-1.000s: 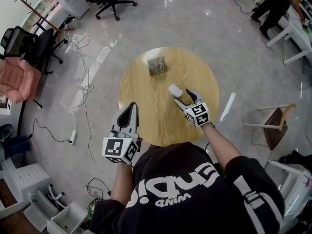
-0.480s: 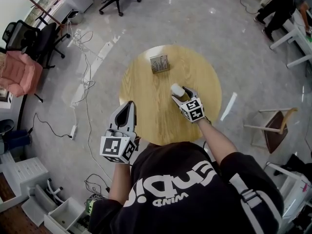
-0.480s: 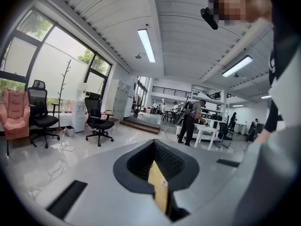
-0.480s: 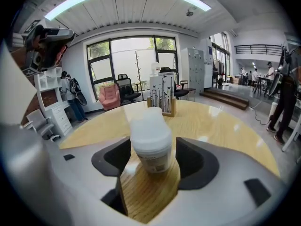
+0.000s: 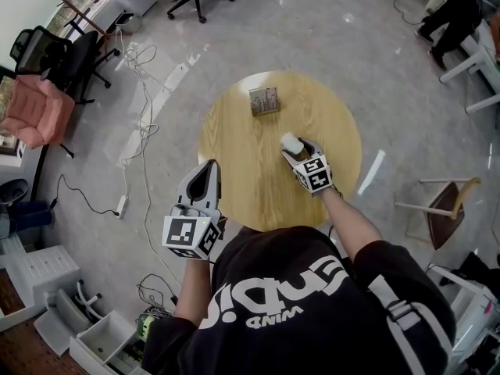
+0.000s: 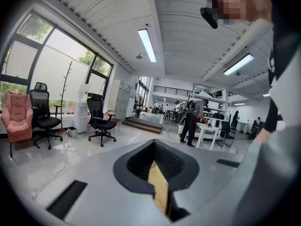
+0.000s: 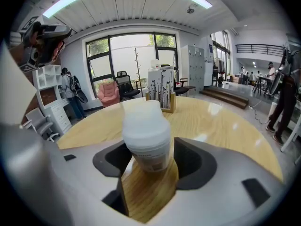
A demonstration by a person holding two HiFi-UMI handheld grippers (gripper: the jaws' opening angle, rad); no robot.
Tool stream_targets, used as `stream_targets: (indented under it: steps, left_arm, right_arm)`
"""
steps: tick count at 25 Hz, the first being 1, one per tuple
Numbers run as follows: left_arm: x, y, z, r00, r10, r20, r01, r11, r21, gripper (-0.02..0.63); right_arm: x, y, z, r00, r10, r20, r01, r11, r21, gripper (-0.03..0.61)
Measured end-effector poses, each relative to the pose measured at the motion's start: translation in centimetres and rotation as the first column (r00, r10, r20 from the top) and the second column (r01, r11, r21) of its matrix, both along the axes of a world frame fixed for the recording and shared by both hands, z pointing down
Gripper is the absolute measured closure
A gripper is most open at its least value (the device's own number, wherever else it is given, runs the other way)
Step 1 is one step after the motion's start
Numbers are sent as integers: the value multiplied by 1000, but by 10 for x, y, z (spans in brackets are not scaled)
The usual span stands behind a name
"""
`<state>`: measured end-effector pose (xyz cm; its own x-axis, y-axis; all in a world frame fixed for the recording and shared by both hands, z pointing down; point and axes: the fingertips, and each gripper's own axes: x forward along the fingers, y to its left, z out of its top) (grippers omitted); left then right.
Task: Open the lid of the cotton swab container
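Right tool point(image 5: 300, 151) jaws wide, just closing slightly; cotton swab container point(image 5: 291, 141) upright between them, ungripped.

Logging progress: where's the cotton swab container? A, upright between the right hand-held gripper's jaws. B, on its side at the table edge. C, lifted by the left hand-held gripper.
A: the cotton swab container stands upright on the table between the right hand-held gripper's jaws, which have just been closing without yet clamping it.
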<state>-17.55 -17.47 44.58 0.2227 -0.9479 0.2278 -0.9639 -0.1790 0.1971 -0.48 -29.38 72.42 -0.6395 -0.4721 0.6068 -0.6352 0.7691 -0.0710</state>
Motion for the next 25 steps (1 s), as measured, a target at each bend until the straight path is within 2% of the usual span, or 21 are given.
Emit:
stream_targets:
  steps: [7, 20, 25]
  left_arm:
    - [-1, 0, 1, 1000, 3, 0, -3, 1000, -3, 604]
    - [0, 4, -2, 1000, 9, -5, -9, 1000, 6, 604]
    - [3, 5, -3, 1000, 25, -13, -25, 1000, 14, 604]
  right_arm:
    - [-6, 2, -2, 1000, -17, -1, 17, 1000, 3, 348]
    - [-6, 8, -26, 998, -55, 35, 54, 998, 28, 364]
    - [-7, 13, -52, 994, -101, 52, 98, 993, 58, 365]
